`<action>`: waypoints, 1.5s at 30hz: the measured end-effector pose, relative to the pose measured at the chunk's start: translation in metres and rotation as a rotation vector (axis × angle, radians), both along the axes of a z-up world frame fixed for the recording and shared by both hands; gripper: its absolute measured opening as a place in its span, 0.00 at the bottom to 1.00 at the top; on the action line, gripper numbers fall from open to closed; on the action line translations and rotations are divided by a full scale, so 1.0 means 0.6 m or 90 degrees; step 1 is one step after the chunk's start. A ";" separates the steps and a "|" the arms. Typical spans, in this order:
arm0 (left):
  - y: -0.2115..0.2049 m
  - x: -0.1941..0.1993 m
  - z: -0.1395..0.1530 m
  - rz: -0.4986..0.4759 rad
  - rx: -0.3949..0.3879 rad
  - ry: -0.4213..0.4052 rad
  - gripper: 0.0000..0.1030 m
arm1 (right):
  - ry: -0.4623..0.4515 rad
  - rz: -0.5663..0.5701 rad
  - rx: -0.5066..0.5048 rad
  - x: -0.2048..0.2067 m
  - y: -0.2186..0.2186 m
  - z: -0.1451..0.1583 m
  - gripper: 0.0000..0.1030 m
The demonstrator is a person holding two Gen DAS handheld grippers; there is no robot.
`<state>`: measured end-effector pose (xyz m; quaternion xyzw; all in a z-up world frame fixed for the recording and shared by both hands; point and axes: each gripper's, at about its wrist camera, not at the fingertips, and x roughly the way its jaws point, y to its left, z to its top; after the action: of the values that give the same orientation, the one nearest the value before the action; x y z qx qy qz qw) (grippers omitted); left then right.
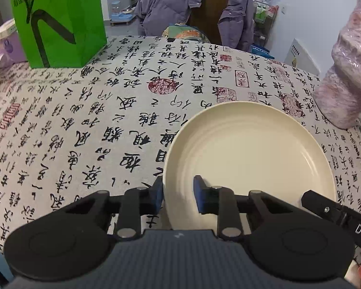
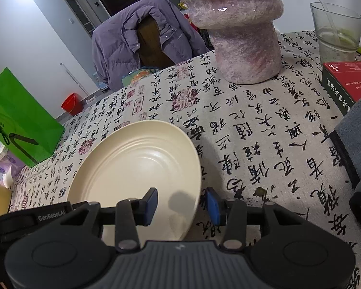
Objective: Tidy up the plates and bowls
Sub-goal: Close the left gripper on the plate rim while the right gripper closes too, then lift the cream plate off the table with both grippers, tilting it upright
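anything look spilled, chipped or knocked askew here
Nothing stands out. The cream plate sits flat and whole on the tablecloth, empty. The only blemish is a small brownish spot on the cloth beside it.

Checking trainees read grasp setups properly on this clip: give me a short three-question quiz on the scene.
1. True or false: the left gripper and the right gripper each have one pad inside the cream plate and one outside its rim.
2. What stands on the tablecloth left of the plate? A glass tumbler; B green paper bag; C red box.
3. What hangs over the chair?
Key: 1 true; 2 B; 3 a purple padded jacket.
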<state>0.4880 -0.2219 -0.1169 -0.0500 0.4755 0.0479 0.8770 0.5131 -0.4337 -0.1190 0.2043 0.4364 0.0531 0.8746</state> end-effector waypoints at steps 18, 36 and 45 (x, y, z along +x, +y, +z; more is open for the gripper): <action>0.001 -0.009 0.008 0.003 0.037 -0.023 0.20 | -0.066 -0.006 -0.059 -0.016 0.020 0.014 0.15; 0.007 -0.027 0.034 0.003 0.036 -0.077 0.20 | -0.122 -0.013 -0.049 -0.030 0.024 0.034 0.15; 0.013 -0.043 0.057 -0.002 0.021 -0.106 0.20 | -0.152 -0.028 -0.025 -0.042 0.017 0.051 0.15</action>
<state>0.4623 -0.2140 -0.0826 -0.0389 0.4004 0.0498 0.9142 0.4879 -0.4233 -0.0885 0.1890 0.3257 0.0489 0.9251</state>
